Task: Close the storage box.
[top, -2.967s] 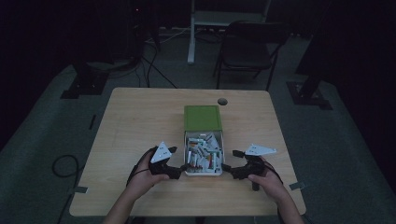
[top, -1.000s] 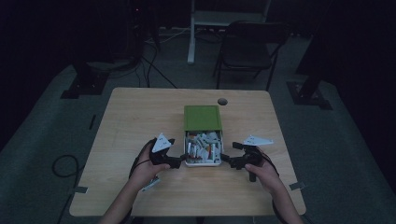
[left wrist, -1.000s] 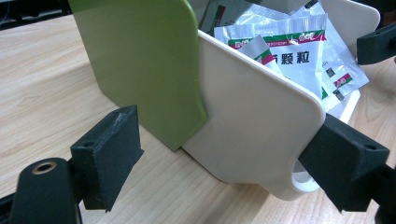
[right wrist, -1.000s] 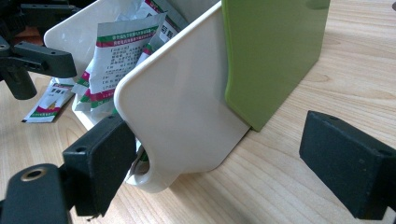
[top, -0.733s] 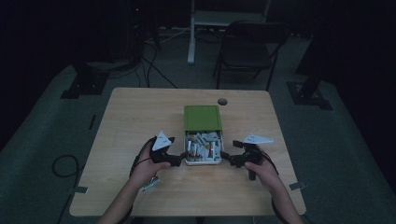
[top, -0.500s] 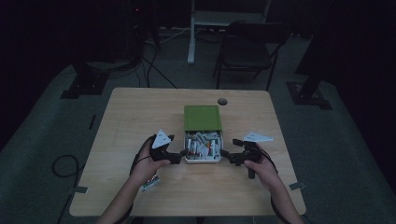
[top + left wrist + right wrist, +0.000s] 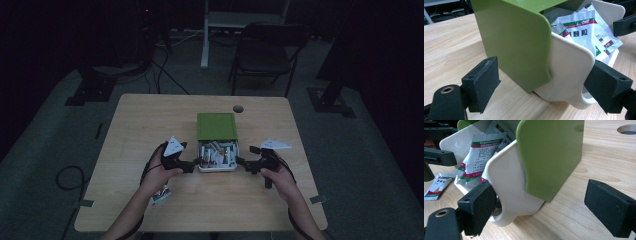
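Print on the sachets (image 7: 584, 27) is only partly legible in the left gripper view, where each packet is cut off by the white box (image 7: 571, 72) wall or the frame edge. In the high view the room is dim and the box contents (image 7: 218, 154) are reduced to pale shapes.

The white box (image 7: 218, 168) is seen near the middle of the wooden desk (image 7: 150, 125), just before the person. Its green lid (image 7: 216, 126) is raised at the far side. White sachets with green and red bands are held loosely inside, several leaning above the rim.

The left gripper (image 7: 196, 163) is placed at the box's left end and the right gripper (image 7: 241, 162) at its right end. In the left gripper view the jaws are spread wide around the box corner; one pad (image 7: 607, 87) is set against the white wall by its handle cut-out, the other (image 7: 482, 82) is clear of the green lid (image 7: 516, 40). In the right gripper view the jaws are likewise wide: one pad (image 7: 479, 207) is against the white wall (image 7: 506, 182), the other (image 7: 610, 210) well apart.

One stray sachet (image 7: 436, 186) is recorded on the desk beside the box in the right gripper view; in the high view it (image 7: 161, 195) lies partly hidden under the left forearm.
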A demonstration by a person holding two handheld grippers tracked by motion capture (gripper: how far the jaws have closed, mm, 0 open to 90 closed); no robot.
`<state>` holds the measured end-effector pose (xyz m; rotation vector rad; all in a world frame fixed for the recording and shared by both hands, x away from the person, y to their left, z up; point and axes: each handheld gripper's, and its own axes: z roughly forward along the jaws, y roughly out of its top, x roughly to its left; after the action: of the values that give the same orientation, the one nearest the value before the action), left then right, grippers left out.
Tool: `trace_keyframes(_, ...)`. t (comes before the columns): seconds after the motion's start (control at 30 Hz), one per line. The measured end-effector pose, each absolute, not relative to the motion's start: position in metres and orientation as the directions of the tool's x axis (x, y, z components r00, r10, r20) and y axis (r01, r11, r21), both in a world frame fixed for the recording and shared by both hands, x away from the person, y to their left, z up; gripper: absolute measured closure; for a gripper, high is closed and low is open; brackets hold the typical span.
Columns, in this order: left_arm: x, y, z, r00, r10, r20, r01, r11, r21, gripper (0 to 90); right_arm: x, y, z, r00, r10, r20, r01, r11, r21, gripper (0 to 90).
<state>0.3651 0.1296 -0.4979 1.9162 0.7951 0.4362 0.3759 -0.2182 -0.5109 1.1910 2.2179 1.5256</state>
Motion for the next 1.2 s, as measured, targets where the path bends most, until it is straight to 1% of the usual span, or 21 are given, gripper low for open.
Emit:
trace_keyframes(0.37, 0.374, 0.131, -0.500, 0.715, 0.697, -0.046, 0.340, -0.290, 0.895, 16.2, 0.382, -0.217, -0.513, -0.641, 0.715, 0.281, 0.511, 0.124, 0.850, 10.8)
trace_keyframes(0.73, 0.380, 0.130, -0.499, 0.708, 0.706, -0.020, 0.328, -0.304, 0.895, 16.2, 0.390, -0.216, -0.513, -0.628, 0.725, 0.282, 0.516, 0.117, 0.849, 10.8)
trace_keyframes(1.2, 0.389, 0.130, -0.500, 0.690, 0.724, -0.019, 0.329, -0.290, 0.899, 13.8, 0.398, -0.214, -0.512, -0.618, 0.736, 0.277, 0.521, 0.120, 0.845, 10.8)
